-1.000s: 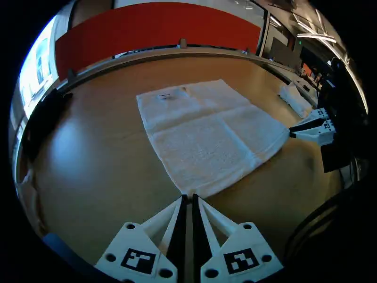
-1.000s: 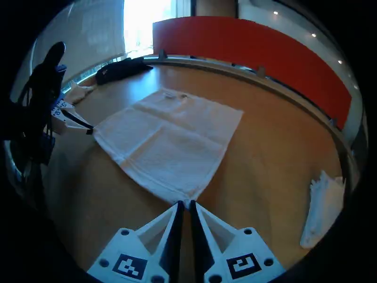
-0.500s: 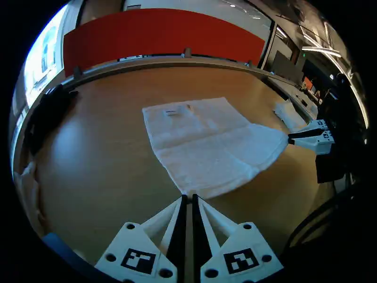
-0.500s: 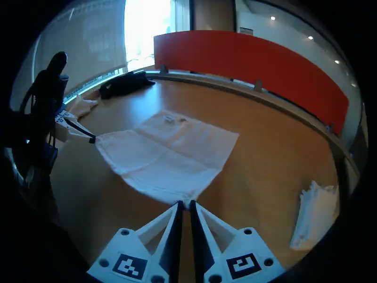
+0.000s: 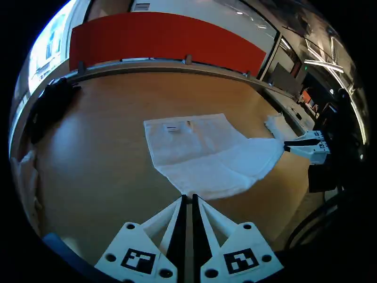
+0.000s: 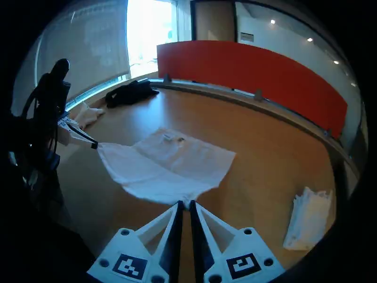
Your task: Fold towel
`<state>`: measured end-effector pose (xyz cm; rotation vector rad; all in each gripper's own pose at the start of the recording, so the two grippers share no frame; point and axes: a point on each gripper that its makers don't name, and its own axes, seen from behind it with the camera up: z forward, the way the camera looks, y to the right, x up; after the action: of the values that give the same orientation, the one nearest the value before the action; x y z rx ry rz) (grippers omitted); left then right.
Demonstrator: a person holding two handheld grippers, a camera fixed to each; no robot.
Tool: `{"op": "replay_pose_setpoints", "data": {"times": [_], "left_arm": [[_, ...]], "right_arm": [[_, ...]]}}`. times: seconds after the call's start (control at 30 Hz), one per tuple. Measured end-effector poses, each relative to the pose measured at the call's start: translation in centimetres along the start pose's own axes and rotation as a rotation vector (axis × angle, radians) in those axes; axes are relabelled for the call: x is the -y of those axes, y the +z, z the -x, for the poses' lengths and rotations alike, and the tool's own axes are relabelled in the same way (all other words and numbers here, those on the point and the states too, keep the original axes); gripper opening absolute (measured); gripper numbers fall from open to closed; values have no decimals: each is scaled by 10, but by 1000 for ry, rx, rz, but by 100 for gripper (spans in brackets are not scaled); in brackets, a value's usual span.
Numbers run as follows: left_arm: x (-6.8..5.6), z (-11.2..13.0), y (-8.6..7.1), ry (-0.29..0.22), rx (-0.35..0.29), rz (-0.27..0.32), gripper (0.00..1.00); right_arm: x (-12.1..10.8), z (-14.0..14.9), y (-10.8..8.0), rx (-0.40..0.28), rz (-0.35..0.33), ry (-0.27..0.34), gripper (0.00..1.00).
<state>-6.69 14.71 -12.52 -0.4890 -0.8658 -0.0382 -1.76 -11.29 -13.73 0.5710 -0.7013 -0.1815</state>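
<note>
**A:** Left gripper (image 5: 187, 197), what's the state?

**B:** Fingers pressed nearly together, only a thin slit between them. They pinch one near corner of the white terry towel (image 5: 207, 151) right at the tips.

**A:** Right gripper (image 6: 184, 203)?

**B:** Same. Narrow, clamped on the other near corner of the towel (image 6: 165, 165). In the left gripper view it also shows far right (image 5: 286, 147), its tips on that corner. In the right gripper view the left gripper sits far left (image 6: 94, 145), tips on its own corner.

**A:** Where's the towel?

**B:** On the light brown wooden desk (image 5: 103, 155), roughly mid-desk. The near edge stretches between the two grippers and looks raised off the surface. The far part lies flat, with a small sewn label (image 5: 170, 126) near the far edge, also seen in the right gripper view (image 6: 167, 137).

**A:** Anything around it?

**B:** A stack of folded white cloths (image 6: 308, 219) lies on the desk to the right of the towel, well apart from it. A black bag (image 6: 129, 92) sits at the far left corner of the desk, with a crumpled pale cloth (image 6: 87, 114) near it. A long red partition panel (image 5: 165, 40) runs along the far edge of the desk. Bright window (image 6: 148, 35) behind it, on the left in the right gripper view.

**A:** The person?

**B:** Just a dark shape behind each far gripper, can't make out more.
</note>
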Motion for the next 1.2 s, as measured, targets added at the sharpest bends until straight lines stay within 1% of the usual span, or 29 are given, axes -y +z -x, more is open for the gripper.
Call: {"op": "replay_pose_setpoints", "data": {"times": [0.27, 0.47, 0.73, 0.97, 1.07, 1.2], "left_arm": [[-7, 2, -14, -31, 5, 18, 8], [-7, 4, -20, -40, 8, 22, 8], [-8, 0, -20, -54, 1, 24, 8], [-3, -12, -17, -70, -15, 24, 8], [0, -19, -13, -79, -24, 24, 8], [5, -29, -3, -90, -33, 27, 8]], "right_arm": [[8, -4, -17, -2, -15, 12, 11], [14, -2, -23, 5, -22, 14, 11], [14, -3, -21, 8, -21, 15, 11], [5, -13, -15, -2, -12, 21, 11], [0, -18, -9, -4, -7, 27, 11], [-7, -22, 2, -3, -3, 42, 11]]}}
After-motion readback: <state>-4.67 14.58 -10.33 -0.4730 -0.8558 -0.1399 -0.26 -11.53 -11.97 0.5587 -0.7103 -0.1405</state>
